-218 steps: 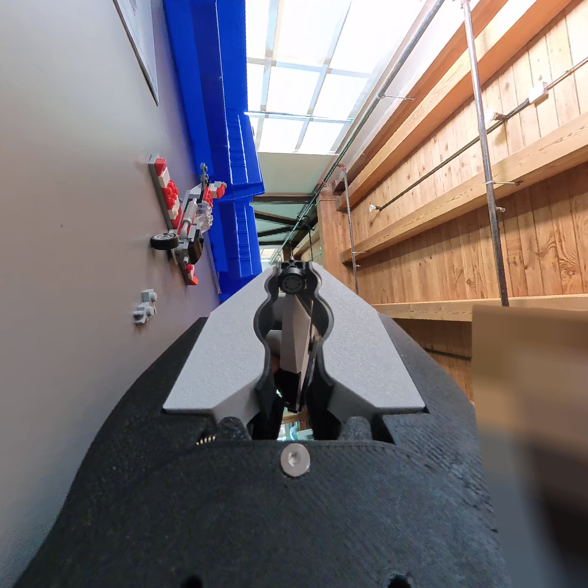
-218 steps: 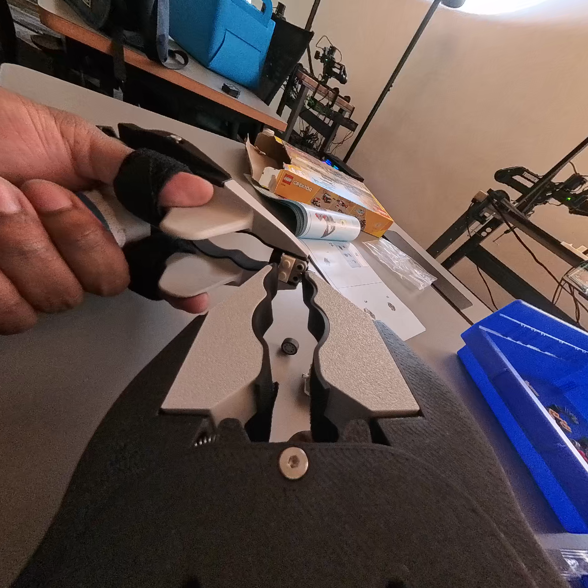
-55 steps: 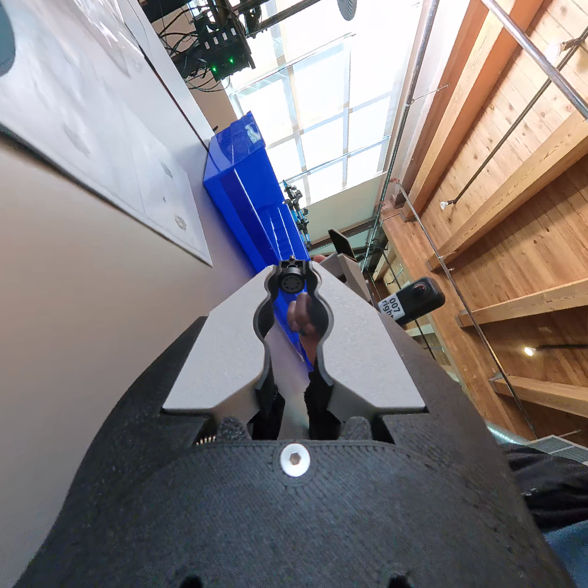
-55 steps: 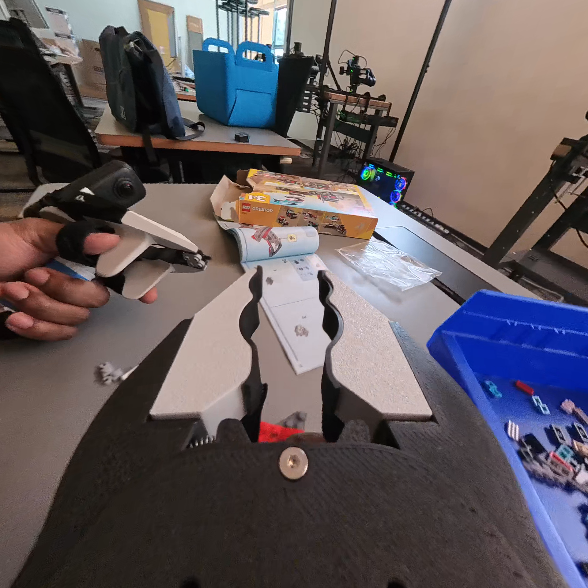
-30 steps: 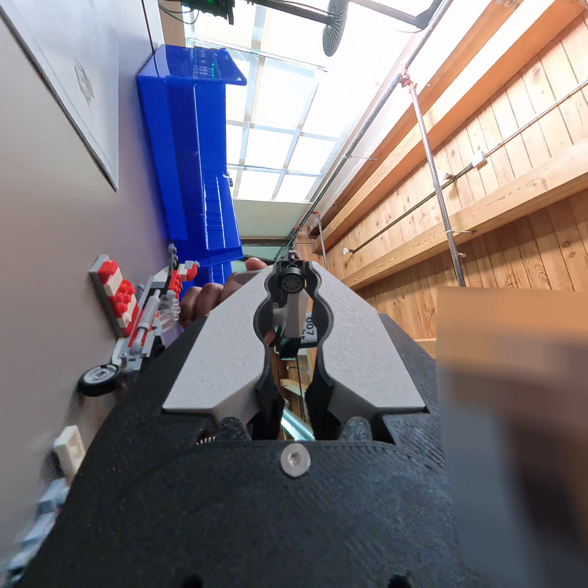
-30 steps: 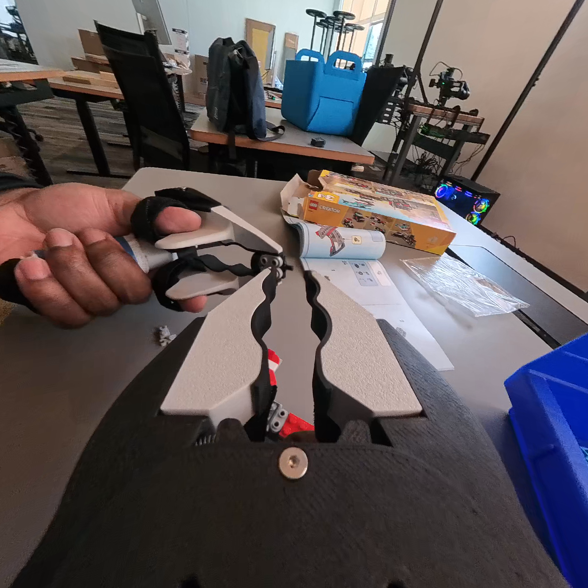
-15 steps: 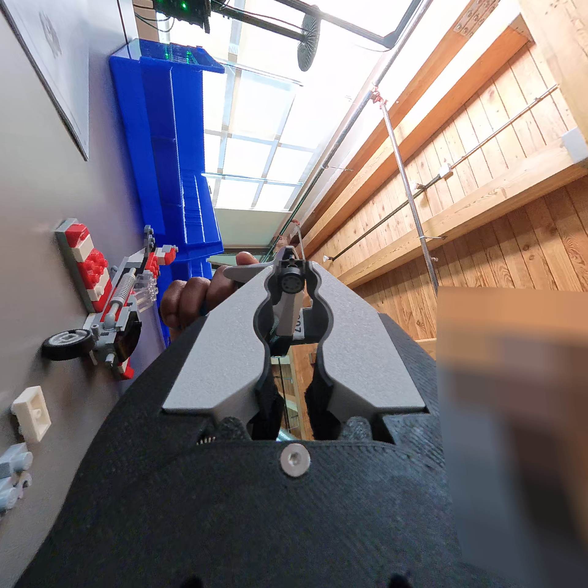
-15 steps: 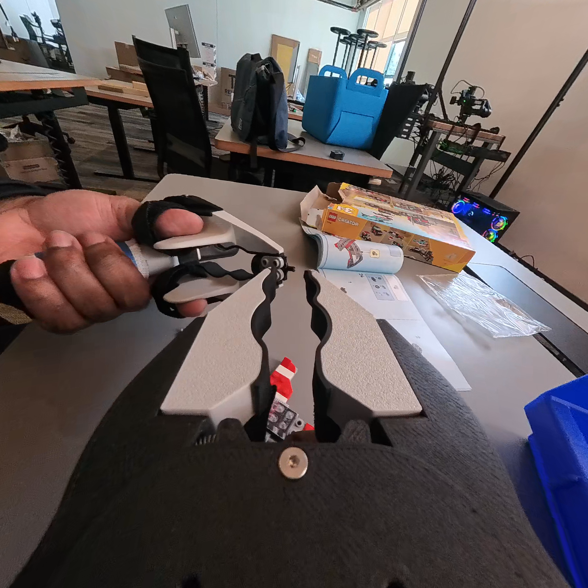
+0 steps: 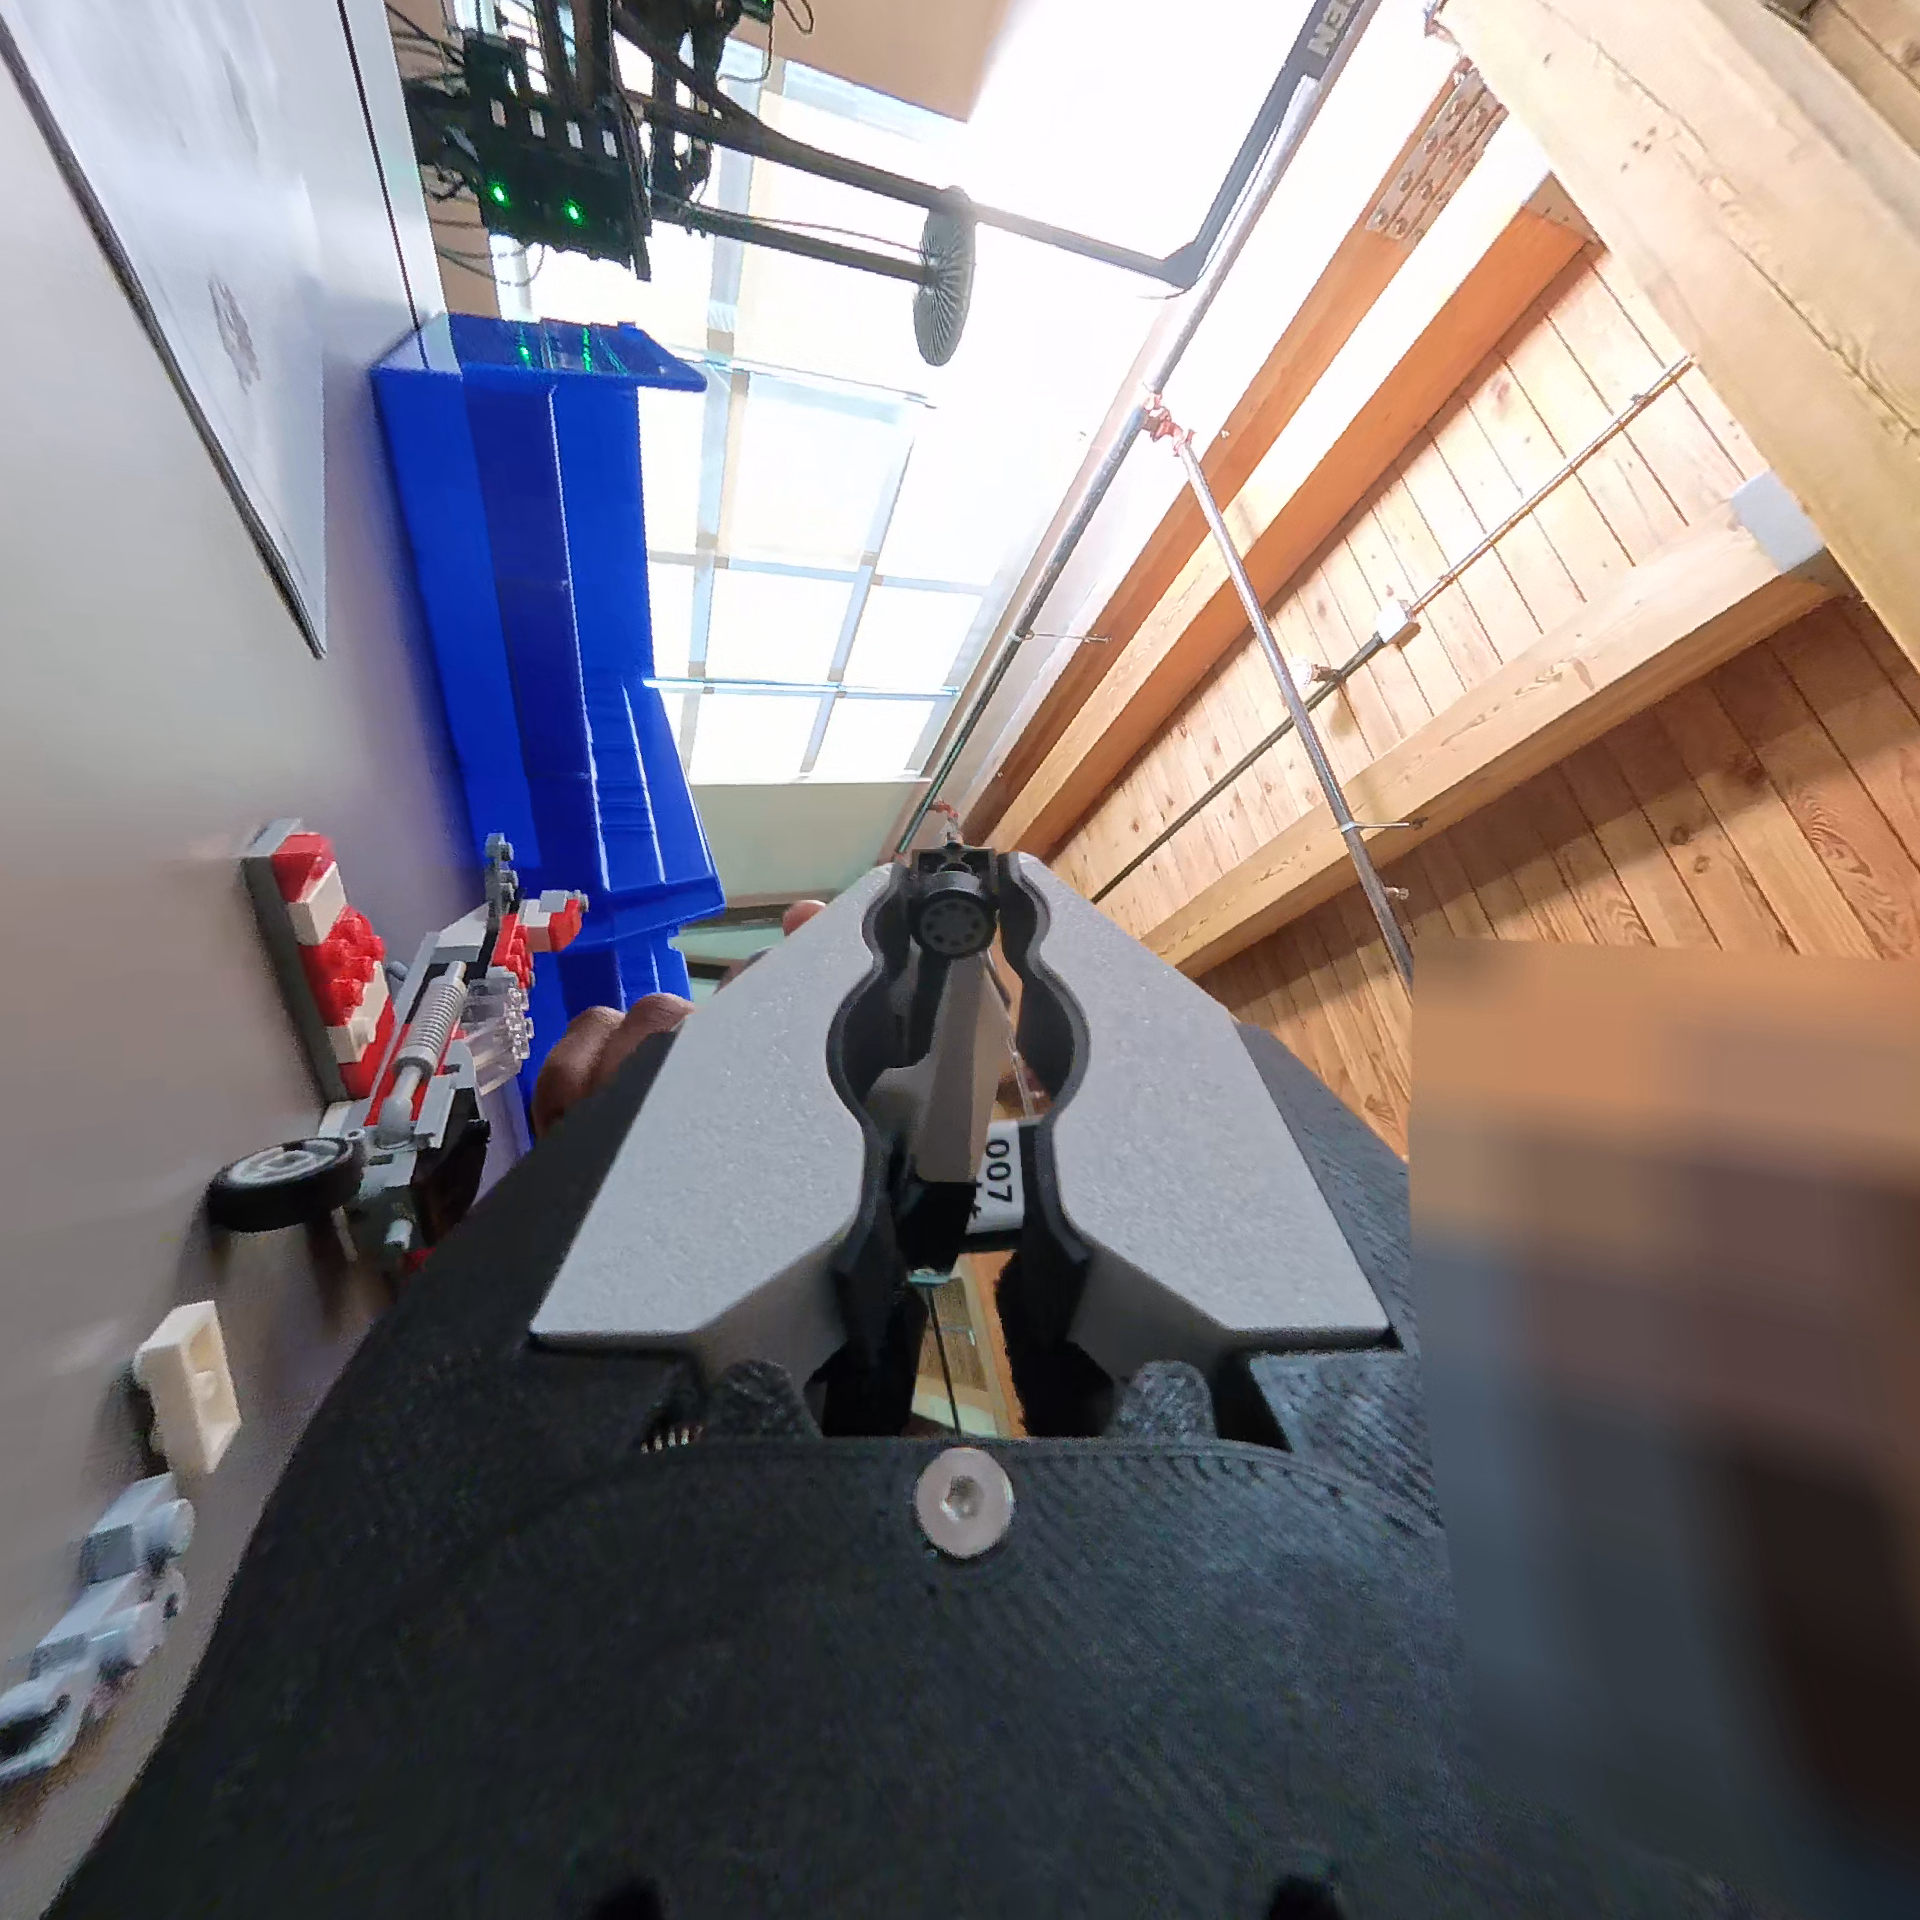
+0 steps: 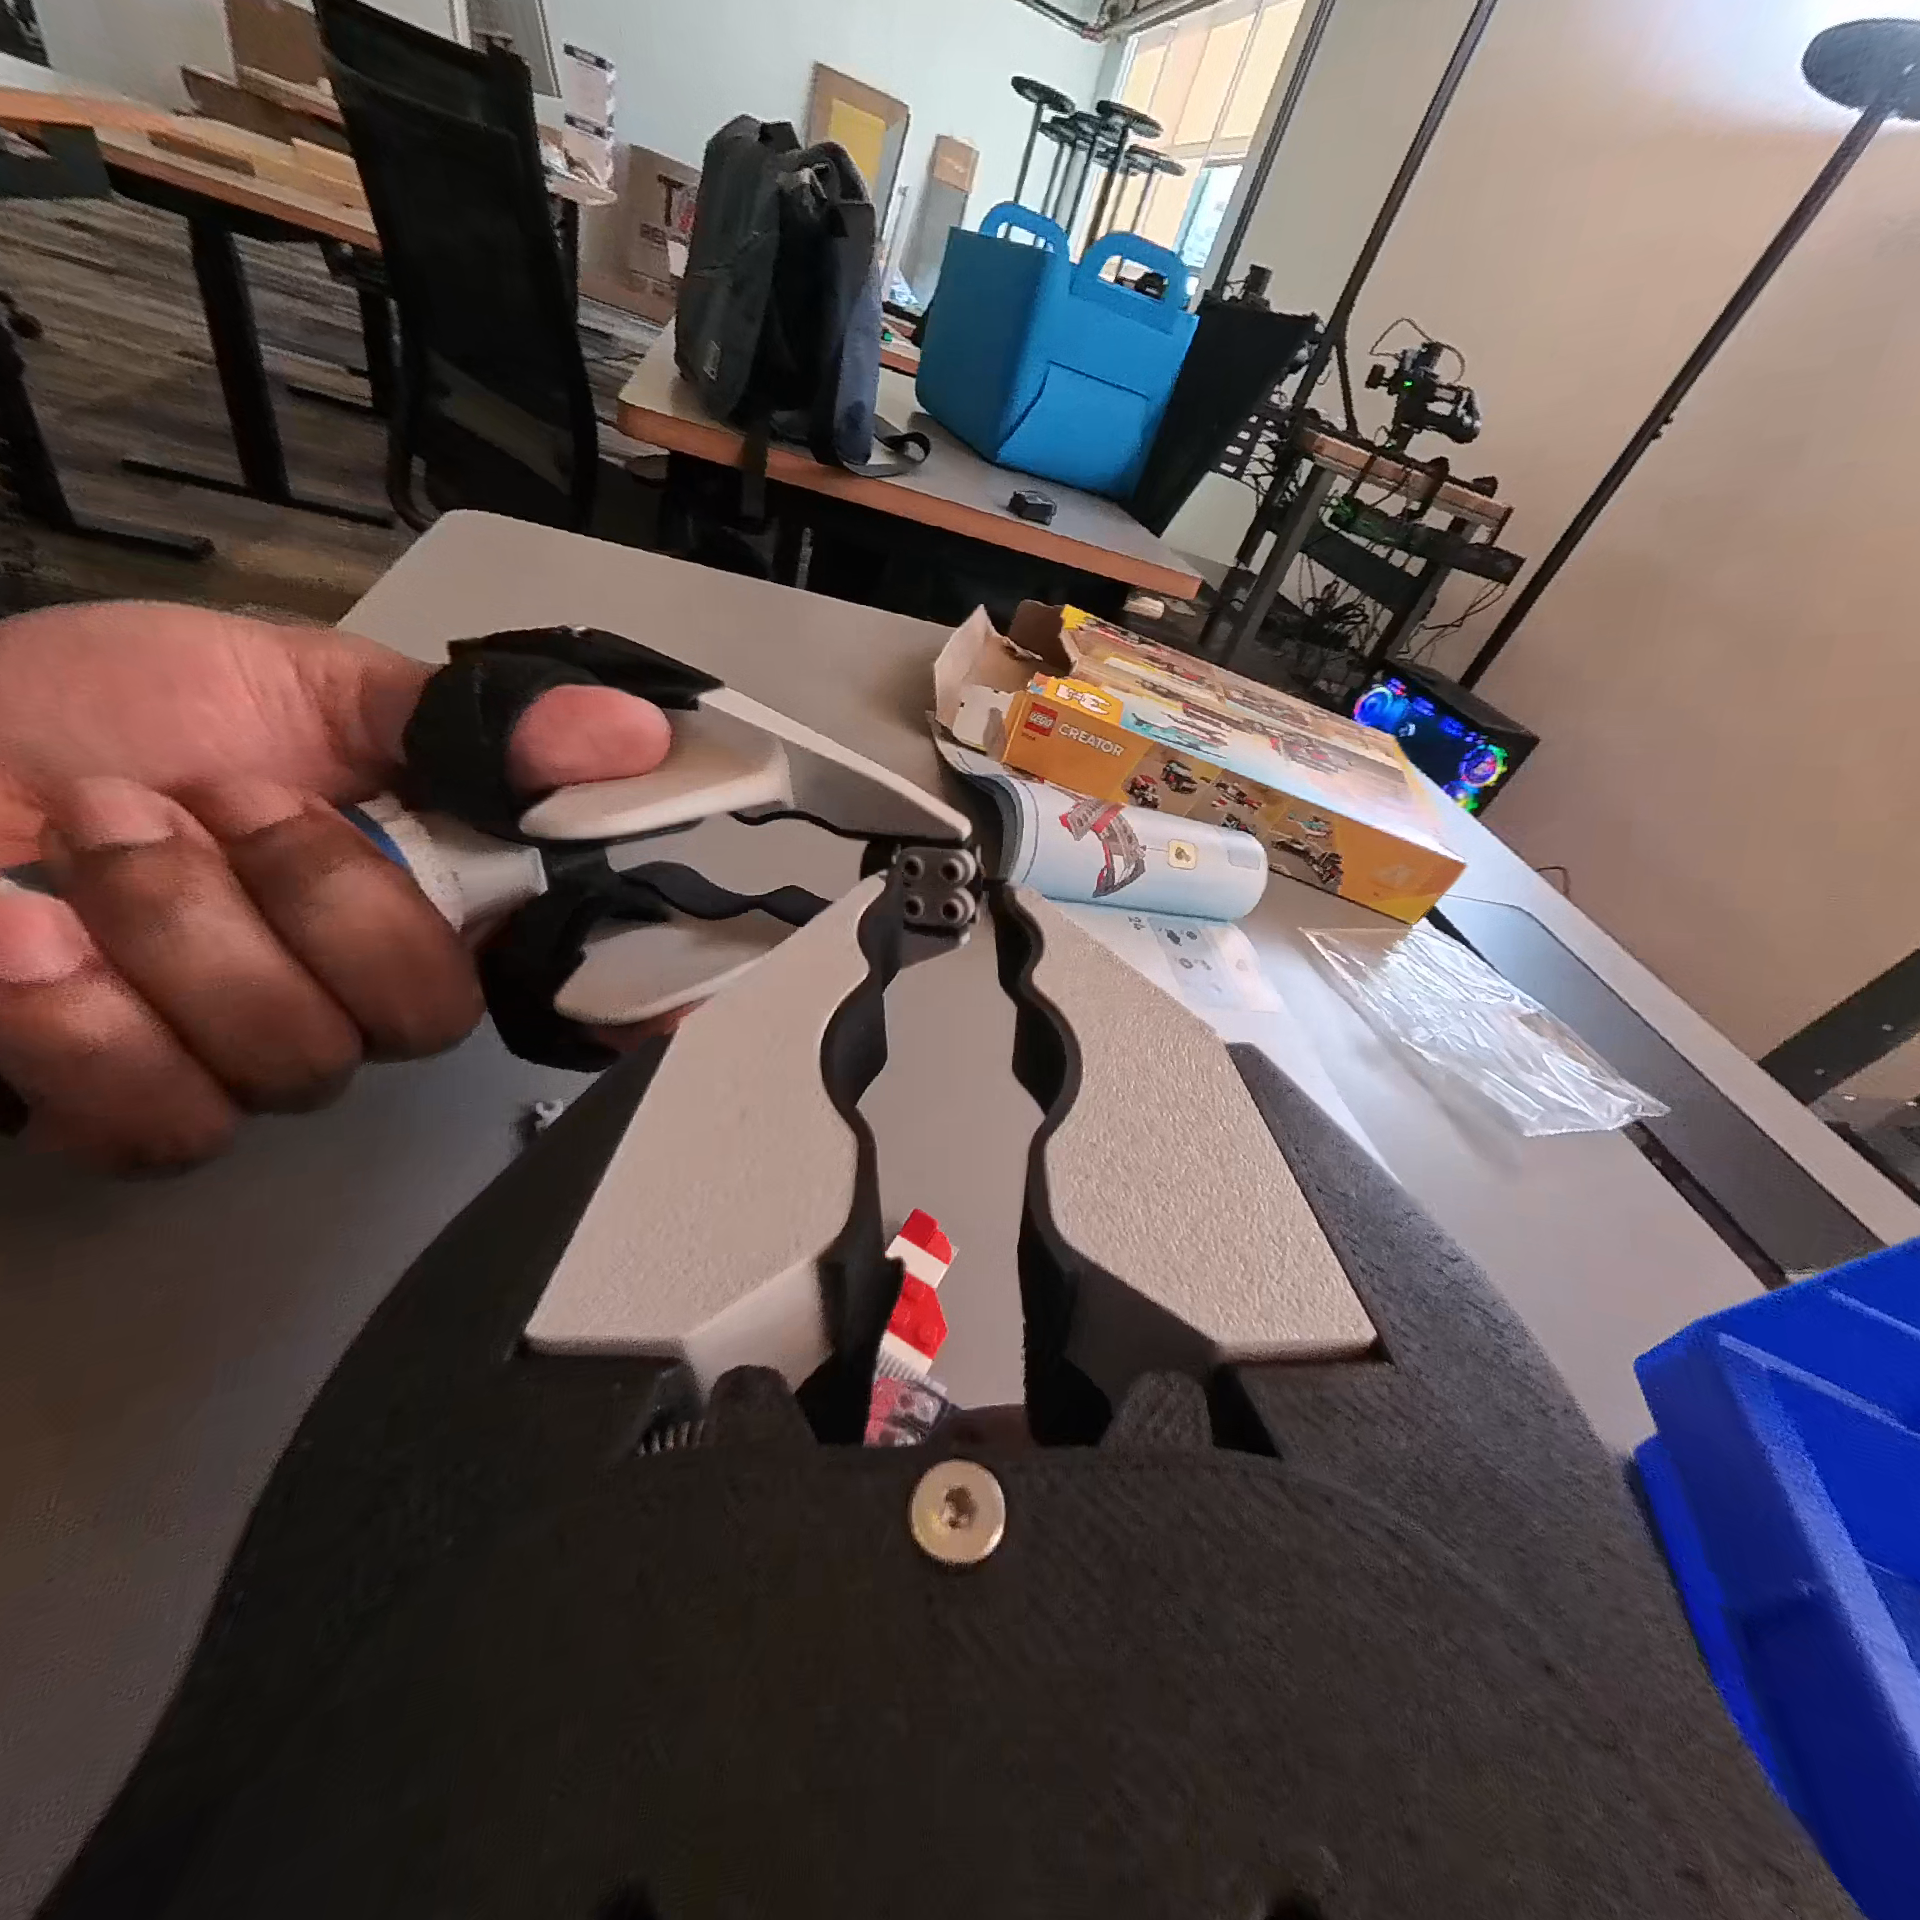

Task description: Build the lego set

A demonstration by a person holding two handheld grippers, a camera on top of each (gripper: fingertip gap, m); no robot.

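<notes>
A small dark grey piece [image 10: 938, 896], hard, light and easily dropped, is pinched at the tip of the left tool [image 9: 958, 871], raised above the surface [image 10: 260, 1351]. It is best gripped across its flat sides. The right tool [image 10: 940, 914] is held released around it. Printed writing is borne by the orange box [image 10: 1226, 748].

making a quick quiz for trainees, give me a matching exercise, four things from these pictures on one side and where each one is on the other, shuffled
Things:
1. small dark piece
2. half-built model
3. booklet
4. white brick

Places:
A. rolled, against the orange box
B. on the table, near the blue bin
C. alone on the table, near some loose grey parts
D. clamped in the left tool

Pairs: 1-D, 2-B, 3-A, 4-C
</notes>
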